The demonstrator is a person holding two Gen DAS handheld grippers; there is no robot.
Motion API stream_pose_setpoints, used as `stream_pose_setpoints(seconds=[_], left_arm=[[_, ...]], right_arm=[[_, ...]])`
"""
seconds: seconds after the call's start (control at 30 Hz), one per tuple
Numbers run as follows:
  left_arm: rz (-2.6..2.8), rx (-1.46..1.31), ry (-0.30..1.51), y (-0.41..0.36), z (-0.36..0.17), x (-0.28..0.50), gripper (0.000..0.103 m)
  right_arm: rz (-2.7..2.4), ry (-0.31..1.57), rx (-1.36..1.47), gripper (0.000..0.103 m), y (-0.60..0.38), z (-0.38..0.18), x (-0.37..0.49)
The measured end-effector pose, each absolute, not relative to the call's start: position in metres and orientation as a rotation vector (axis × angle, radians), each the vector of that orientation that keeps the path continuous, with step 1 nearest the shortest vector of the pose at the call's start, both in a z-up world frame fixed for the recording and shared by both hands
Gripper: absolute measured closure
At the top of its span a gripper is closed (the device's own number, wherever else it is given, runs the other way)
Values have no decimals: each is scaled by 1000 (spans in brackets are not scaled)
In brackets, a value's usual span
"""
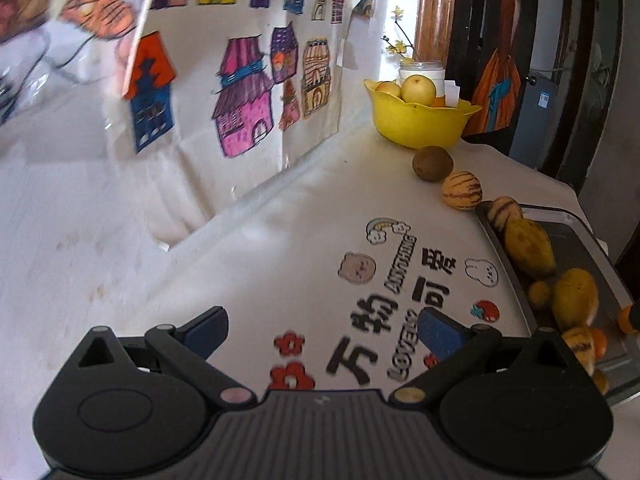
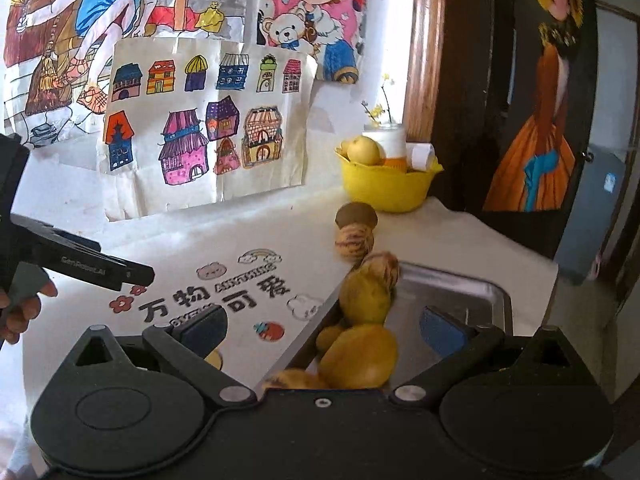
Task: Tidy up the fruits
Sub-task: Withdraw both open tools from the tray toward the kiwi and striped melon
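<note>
Fruits (image 2: 362, 360) heaped in metal tray (image 2: 460, 288) | kiwi (image 1: 432, 163) beside tray | left gripper (image 1: 324, 330) spread, empty | right gripper (image 2: 324, 330) spread above tray

My left wrist view looks forward along its fingers (image 1: 208, 332), low over the white-covered bench (image 1: 280, 240), facing the wall drawings, with the metal tray (image 1: 576, 220) at its right edge. My right wrist view sits just above the tray (image 2: 460, 284), facing the same wall. Both views share the yellow bowl (image 1: 416, 124) (image 2: 384, 188), the house drawing (image 1: 240, 96) (image 2: 208, 128) and the printed bench lettering.
</note>
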State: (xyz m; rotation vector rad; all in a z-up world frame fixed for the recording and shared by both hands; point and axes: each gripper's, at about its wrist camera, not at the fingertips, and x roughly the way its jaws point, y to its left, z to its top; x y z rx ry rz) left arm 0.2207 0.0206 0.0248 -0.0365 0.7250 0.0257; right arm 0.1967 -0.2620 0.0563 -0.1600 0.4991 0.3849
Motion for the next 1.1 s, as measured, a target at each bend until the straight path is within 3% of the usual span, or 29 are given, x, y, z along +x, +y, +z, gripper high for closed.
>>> stream_pose_setpoints(seconds=[0.3, 0.57, 0.87, 1.1], left_arm=[[-87, -2, 653, 11, 20, 268, 1], [-242, -151, 586, 0, 10, 327, 1], [-312, -315, 609, -24, -11, 392, 1], [-380, -364, 632, -37, -30, 425, 1]], right_arm=[[410, 535, -192, 1, -268, 78, 253], [371, 626, -66, 1, -279, 102, 350], [343, 835, 131, 1, -271, 71, 478], [385, 937, 141, 11, -242, 43, 534]])
